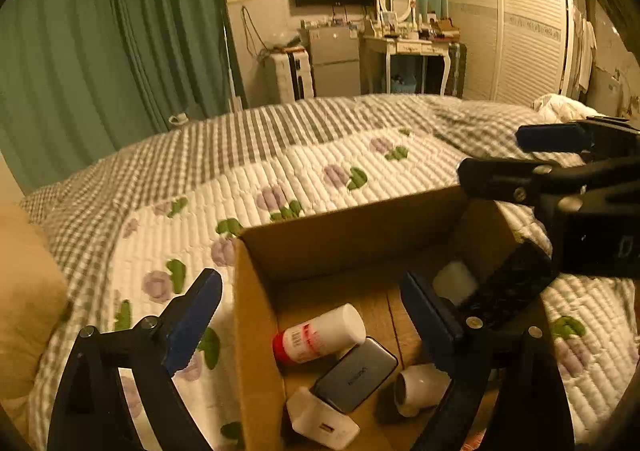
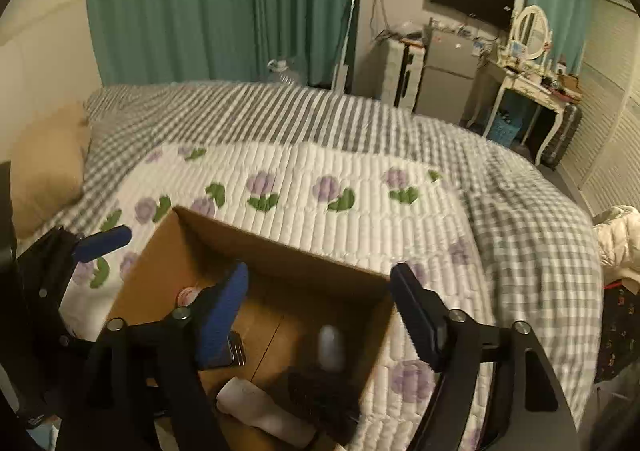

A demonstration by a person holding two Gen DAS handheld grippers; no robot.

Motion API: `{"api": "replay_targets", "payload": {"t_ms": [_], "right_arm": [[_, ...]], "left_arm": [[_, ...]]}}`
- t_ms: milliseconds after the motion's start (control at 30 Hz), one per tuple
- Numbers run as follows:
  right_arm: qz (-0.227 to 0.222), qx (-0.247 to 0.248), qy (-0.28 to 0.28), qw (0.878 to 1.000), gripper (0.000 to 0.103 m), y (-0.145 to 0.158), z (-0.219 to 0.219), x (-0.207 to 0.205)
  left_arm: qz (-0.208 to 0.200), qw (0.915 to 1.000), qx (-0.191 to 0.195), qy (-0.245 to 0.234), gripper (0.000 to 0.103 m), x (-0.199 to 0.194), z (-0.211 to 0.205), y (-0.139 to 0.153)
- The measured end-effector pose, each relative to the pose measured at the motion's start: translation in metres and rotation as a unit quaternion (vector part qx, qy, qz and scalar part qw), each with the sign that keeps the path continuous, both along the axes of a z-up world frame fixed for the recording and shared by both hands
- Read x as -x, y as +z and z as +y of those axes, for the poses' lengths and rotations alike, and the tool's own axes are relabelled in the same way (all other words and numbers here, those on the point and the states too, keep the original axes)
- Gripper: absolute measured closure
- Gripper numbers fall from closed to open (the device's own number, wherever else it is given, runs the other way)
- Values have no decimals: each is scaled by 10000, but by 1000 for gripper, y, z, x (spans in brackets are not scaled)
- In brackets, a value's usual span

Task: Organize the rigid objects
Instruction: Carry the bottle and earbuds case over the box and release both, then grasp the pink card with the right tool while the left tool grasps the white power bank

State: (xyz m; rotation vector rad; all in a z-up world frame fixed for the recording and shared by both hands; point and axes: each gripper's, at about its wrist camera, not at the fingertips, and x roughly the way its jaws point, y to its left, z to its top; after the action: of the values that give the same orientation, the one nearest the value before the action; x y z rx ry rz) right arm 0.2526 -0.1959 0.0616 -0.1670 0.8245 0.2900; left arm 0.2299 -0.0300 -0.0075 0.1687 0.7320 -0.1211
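The left tongs [image 1: 310, 325] stand wide apart and hold nothing: one blue pad [image 1: 192, 321] hangs outside the near-left wall of the cardboard box [image 1: 256, 331], the other inside it, so the wall runs between them without either pad pressing on it. Directly ahead of and below these tongs, on the box floor, lies a white bottle with a red cap [image 1: 320, 333], on its side, its long axis running crosswise to the fingers. Just nearer than it sit a dark grey power bank [image 1: 356, 373], a white charger plug [image 1: 320, 419] and a small white cup-like piece [image 1: 420, 389] beside the inner finger. Beyond that finger, toward the far-right corner, lie a black textured object [image 1: 508, 287] and something white [image 1: 456, 281] touching it.

The right tongs [image 2: 320, 311] are also open and empty, poised above the box's right half. Below them a pale rounded object [image 2: 332, 343], blurred, lies just ahead of the black one, with a white cylinder [image 2: 264, 411] nearer the camera. Nothing sits between the pads.

Every rigid object in view already lies inside the box, which rests on the bed [image 2: 320, 171] with its flowered quilt. I judge the left tongs the nearer to the bottle, and a grasp there would need the wrist shifted inward off the wall.
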Motion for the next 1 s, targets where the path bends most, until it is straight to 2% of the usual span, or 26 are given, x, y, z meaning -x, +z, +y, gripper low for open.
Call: {"api": "replay_targets", "payload": {"t_ms": [167,233,300,400,533,700,867,1000], "right_arm": [[-366,9,-56,9993,15,38,-8,37],[-538,20,-46,9985,8,52,-11,56],[-745,50,-35,9972,6,66,-14,80],[-925,4,-19,9957,4,78,-17,108],[-1048,-9,10,9945,0,82,-22,146],[-898,46,43,9959,0,55,-18,180],[-259,221,199,9992,0,-4,-8,192],[238,402,285,9985,0,-49,2,190]], "left_arm": [[-233,9997,29,42,5,35,3,30],[-343,9994,77,81,2,53,6,41],[-471,9987,116,120,0,71,8,50],[-672,9973,263,138,0,98,13,60],[-733,9964,403,165,0,126,18,61],[-660,9957,612,202,0,152,28,46],[-440,9973,497,320,0,160,35,10],[-142,9979,298,562,0,154,44,-31]]}}
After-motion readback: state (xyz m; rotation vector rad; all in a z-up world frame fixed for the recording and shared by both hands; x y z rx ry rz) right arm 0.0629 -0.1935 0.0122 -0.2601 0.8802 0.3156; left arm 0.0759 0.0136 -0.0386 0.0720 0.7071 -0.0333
